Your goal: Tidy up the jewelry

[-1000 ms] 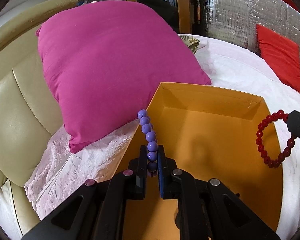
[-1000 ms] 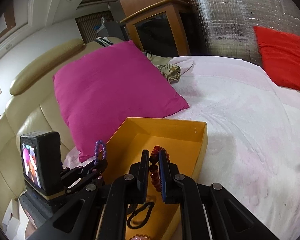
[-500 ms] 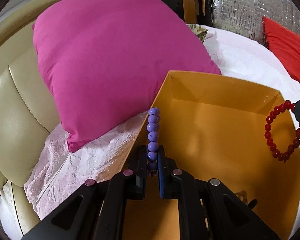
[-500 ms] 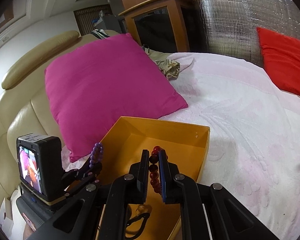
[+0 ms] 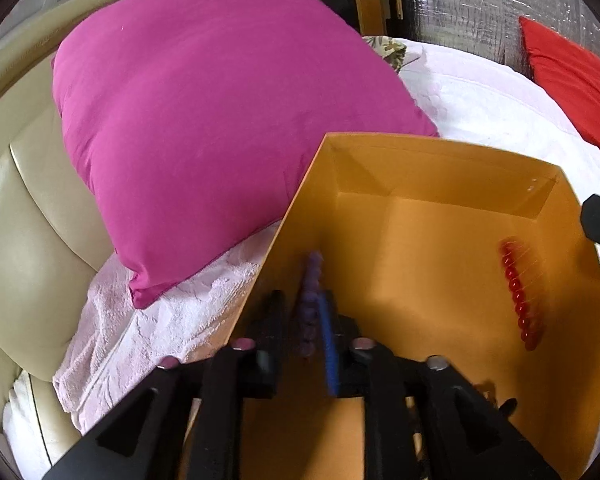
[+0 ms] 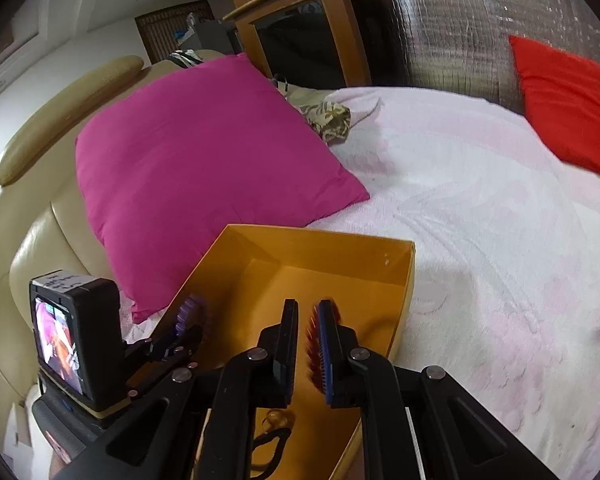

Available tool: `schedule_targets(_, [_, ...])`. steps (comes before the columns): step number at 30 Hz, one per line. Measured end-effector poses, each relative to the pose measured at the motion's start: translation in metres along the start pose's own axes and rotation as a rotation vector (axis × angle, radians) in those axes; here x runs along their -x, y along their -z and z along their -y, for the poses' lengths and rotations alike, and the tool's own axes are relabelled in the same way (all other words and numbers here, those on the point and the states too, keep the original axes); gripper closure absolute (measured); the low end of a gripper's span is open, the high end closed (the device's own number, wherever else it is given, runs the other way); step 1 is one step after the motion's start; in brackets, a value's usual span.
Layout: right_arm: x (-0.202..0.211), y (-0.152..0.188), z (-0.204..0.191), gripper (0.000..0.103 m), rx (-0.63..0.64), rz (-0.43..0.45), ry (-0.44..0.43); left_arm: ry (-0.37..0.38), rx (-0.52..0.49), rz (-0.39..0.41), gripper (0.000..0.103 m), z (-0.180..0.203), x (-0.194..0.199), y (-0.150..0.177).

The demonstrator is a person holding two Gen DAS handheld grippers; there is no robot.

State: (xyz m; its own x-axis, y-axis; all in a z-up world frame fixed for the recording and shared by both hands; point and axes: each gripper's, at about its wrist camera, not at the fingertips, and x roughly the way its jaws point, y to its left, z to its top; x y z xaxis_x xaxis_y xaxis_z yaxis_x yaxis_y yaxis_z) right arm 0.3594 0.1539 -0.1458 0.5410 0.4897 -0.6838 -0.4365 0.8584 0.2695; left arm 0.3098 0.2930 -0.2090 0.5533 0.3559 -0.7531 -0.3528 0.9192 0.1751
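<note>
— Where are the bracelets?

— Both over the orange box (image 6: 404,280). The purple bead bracelet (image 5: 311,304) is a motion-smeared streak between the fingers of the left gripper (image 5: 302,322), whose jaws are opening; it lies in the gap and the pads no longer seem to press it, though the blur makes that hard to settle. The red bead bracelet (image 6: 315,340) sits in the gap of the right gripper (image 6: 309,330), jaws also opening, a sliver of daylight showing beside the beads.

— And inside the box?

— An open-topped cardboard tray, smooth orange walls, square corners. On its floor near the bottom edge lie a black cord loop (image 6: 270,446) and a small clear ring-like piece (image 6: 275,420).

— What's around it?

— It rests on a bed covered with a pale pink textured blanket (image 6: 480,216). A plump magenta pillow (image 6: 204,176) leans against a cream padded leather headboard (image 6: 32,240); a red cushion (image 6: 568,108) lies at the far edge.
</note>
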Motion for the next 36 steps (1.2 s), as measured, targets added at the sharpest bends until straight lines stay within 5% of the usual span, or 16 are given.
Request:
schedule_targets(2, [0.006,0.002,0.001,0.079,-0.011,0.005,-0.009,0.005,-0.002,0.016,0.071,0.002,0.008,-0.002])
schedule_targets(6, [0.029,0.010,0.008,0.078,-0.005,0.042,-0.003,0.008,0.003,0.095,0.054,0.001,0.038,-0.004])
schedule_targets(11, [0.066,0.026,0.020,0.078,-0.036,0.058,-0.008,0.062,0.012,0.186,0.051,-0.005,0.088,0.010])
schedule_targets(13, [0.087,0.033,0.023,0.078,-0.030,0.066,-0.004,0.060,0.018,0.236,0.035,-0.006,0.115,0.021])
schedule_targets(18, [0.139,0.048,0.017,0.077,-0.003,0.081,-0.007,0.035,0.009,0.313,0.029,-0.008,0.178,0.041])
schedule_targets(24, [0.203,0.071,0.000,0.044,0.010,0.136,-0.033,0.014,0.000,0.341,0.024,-0.018,0.240,0.065])
schedule_targets(31, [0.263,0.105,-0.026,0.044,0.061,0.155,-0.032,0.021,0.066,0.362,0.013,-0.038,0.302,0.088])
schedule_targets(36, [0.295,0.122,-0.035,0.044,0.048,0.174,-0.033,-0.067,0.080,0.338,0.013,-0.042,0.336,0.103])
